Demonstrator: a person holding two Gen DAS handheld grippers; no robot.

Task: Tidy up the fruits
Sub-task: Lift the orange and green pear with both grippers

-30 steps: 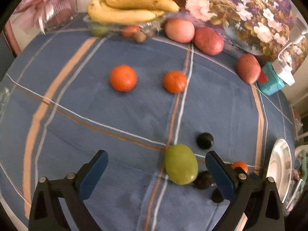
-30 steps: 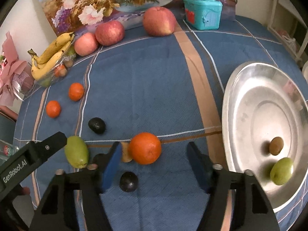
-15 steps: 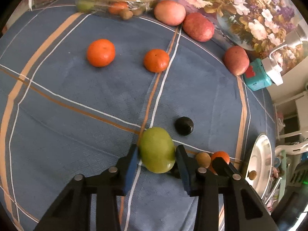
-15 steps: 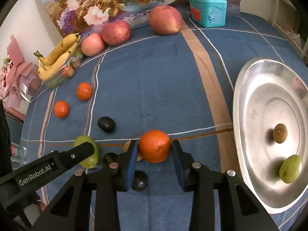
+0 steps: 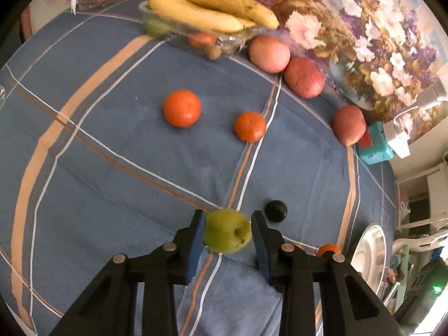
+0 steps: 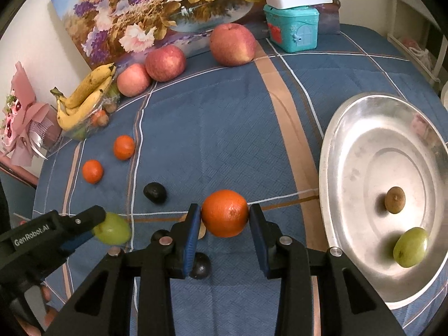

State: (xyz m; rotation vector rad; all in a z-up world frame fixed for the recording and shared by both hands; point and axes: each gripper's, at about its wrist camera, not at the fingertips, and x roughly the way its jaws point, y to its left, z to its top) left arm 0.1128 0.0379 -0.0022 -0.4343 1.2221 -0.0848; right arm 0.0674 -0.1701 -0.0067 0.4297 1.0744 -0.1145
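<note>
My left gripper (image 5: 227, 231) is shut on a green fruit (image 5: 227, 230) and holds it above the blue cloth; it also shows in the right wrist view (image 6: 113, 228). My right gripper (image 6: 224, 214) is shut on an orange (image 6: 224, 213), lifted off the cloth. A silver plate (image 6: 350, 145) at the right holds a green fruit (image 6: 410, 247) and a small brown fruit (image 6: 394, 199). Two oranges (image 5: 182, 108) (image 5: 249, 126) lie on the cloth farther off. Dark fruits (image 6: 154, 192) (image 6: 200, 266) lie near the grippers.
Three red apples (image 6: 233, 44) (image 6: 165, 63) (image 6: 133, 79) and a clear tray with bananas (image 6: 84, 98) stand along the far edge before a flower painting (image 6: 156, 8). A teal box (image 6: 292, 26) carries a white power strip. A pink bouquet (image 6: 22, 117) stands far left.
Both grippers closed on their fruits, the left on the green fruit and the right on the orange, and have lifted them off the cloth.
</note>
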